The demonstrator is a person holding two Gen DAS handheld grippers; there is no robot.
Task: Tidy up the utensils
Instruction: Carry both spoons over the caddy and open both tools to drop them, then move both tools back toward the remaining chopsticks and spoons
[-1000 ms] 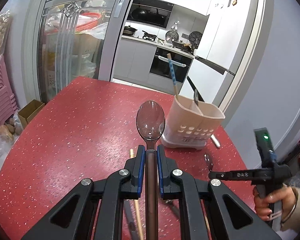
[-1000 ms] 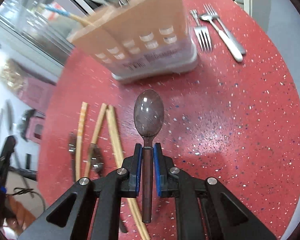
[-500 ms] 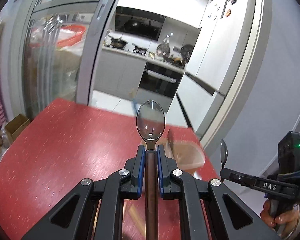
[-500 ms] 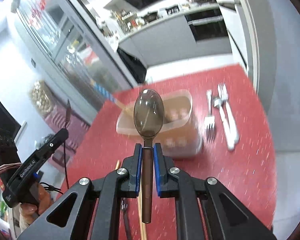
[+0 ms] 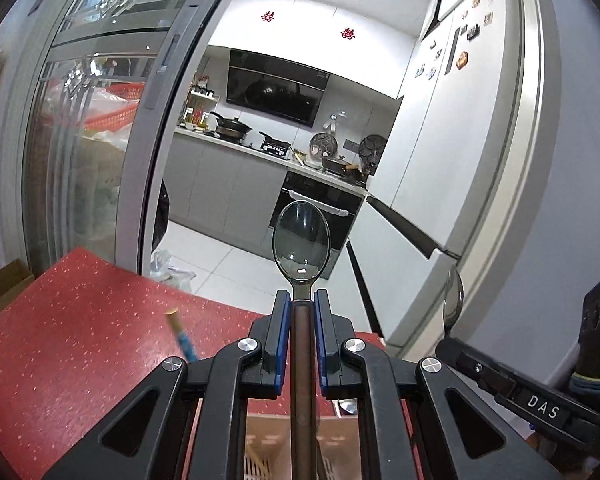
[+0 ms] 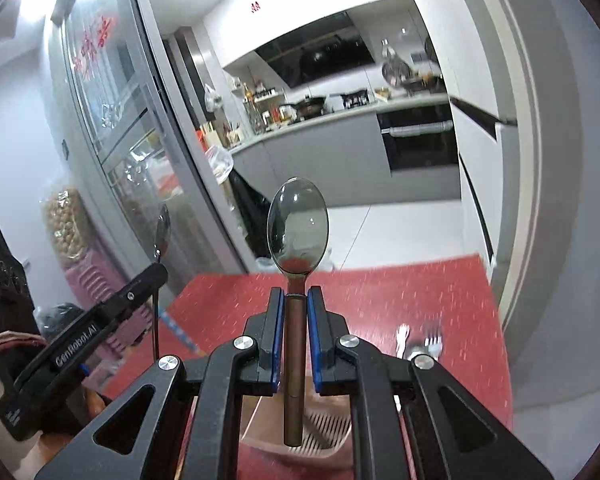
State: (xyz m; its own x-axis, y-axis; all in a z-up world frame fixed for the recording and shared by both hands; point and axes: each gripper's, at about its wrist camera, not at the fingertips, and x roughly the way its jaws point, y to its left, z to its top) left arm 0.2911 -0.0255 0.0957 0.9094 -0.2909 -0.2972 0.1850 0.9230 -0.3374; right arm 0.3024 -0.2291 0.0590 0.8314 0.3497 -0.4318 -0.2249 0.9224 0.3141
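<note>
My left gripper [image 5: 301, 300] is shut on a brown-handled spoon [image 5: 301, 243], bowl up and forward, held above the beige utensil holder [image 5: 260, 452], which shows low between the fingers. My right gripper [image 6: 295, 298] is shut on a second brown-handled spoon [image 6: 298, 226], also bowl up, its handle end hanging over the same holder [image 6: 320, 428]. The right gripper [image 5: 500, 380] with its spoon appears at the lower right of the left wrist view; the left gripper [image 6: 100, 320] shows at the left of the right wrist view. A blue-patterned chopstick [image 5: 182, 334] sticks up from the holder.
The red speckled table [image 5: 60, 340] lies below both grippers. Forks and a spoon [image 6: 420, 340] lie on the table to the right of the holder. A glass sliding door [image 5: 80, 160], the kitchen counter [image 5: 268, 152] and a white fridge [image 5: 460, 120] stand beyond the table's far edge.
Both grippers have risen and tilted up with their spoons still held. The holder has dropped from mid-view to the bottom of both views, and the loose utensils on the table have left sight.
</note>
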